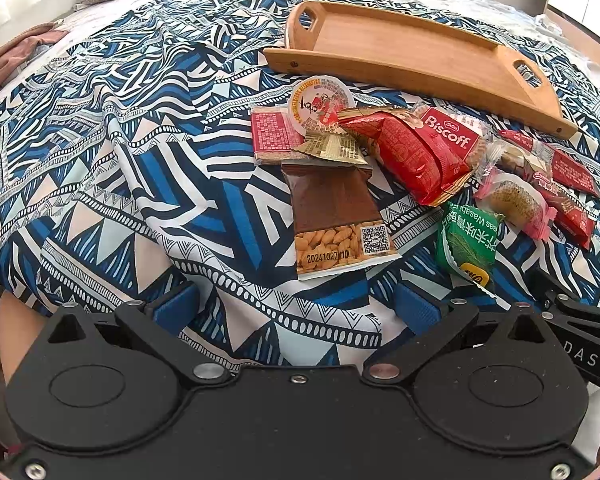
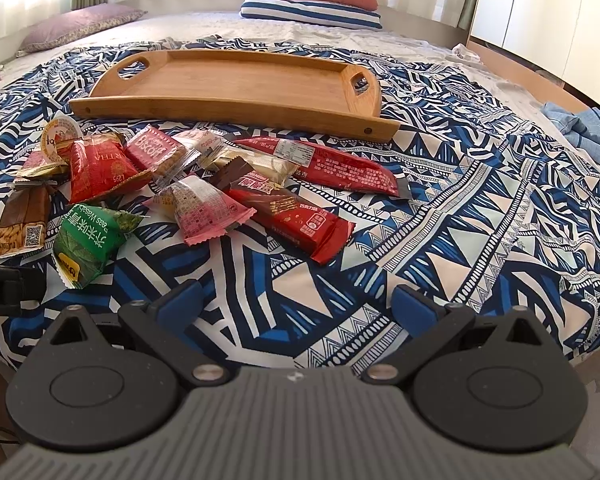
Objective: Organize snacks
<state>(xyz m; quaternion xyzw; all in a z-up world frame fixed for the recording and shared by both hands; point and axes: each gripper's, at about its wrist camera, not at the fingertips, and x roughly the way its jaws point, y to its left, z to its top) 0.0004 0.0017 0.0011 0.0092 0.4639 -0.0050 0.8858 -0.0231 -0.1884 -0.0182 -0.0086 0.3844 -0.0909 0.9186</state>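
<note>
Several wrapped snacks lie in a loose heap on a blue patterned bedspread (image 1: 120,152). Among them are a brown peanut packet (image 1: 336,216), a green wasabi-pea packet (image 1: 466,240), a red Biscoff biscuit (image 1: 450,132) and a long red bar (image 2: 332,166). Beyond the heap sits a bare wooden tray (image 1: 404,54) (image 2: 228,80) with cut-out handles. My left gripper (image 1: 298,308) stands open just short of the peanut packet. Nothing is held in my right gripper (image 2: 298,306), which is open over bare cloth right of the green packet (image 2: 88,240).
Pillows (image 2: 312,2) lie at the head of the bed behind the tray. Blue folded cloth (image 2: 584,132) sits at the bed's right edge. The bedspread (image 2: 480,220) right of the heap is bare. The right gripper's body (image 1: 580,332) shows at the left view's right edge.
</note>
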